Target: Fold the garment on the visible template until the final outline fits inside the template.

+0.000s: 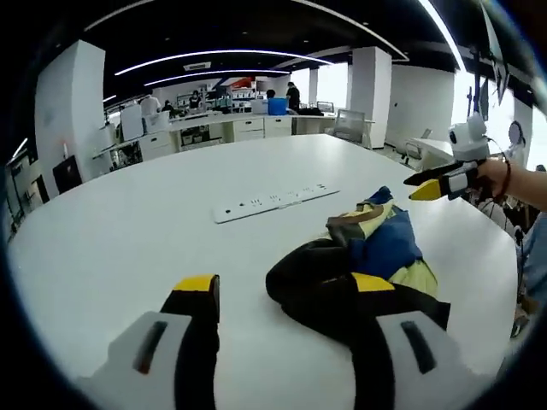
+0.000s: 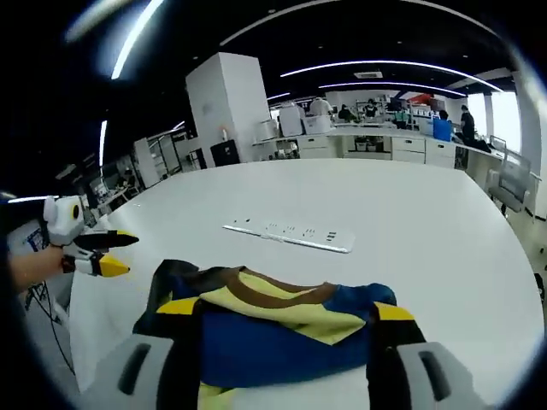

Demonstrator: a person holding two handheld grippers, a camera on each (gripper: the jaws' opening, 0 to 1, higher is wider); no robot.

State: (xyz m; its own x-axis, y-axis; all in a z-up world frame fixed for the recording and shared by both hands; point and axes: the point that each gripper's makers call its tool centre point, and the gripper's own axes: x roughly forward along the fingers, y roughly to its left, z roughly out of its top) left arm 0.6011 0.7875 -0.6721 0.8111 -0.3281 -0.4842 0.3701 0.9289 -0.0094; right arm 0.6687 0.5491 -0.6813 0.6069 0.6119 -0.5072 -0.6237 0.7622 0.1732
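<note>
Two grippers, left and right, we hold spread and empty above the crumpled garment on the white table, probably choosing where to grab.

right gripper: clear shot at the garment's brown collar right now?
Probably yes. The right gripper is open with the crumpled garment lying between its jaws, and the brown collar sits exposed on top. Nothing blocks it.

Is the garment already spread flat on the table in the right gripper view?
No, the garment lies bunched in a crumpled heap on the white table, its blue, yellow and black folds piled over each other.
</note>
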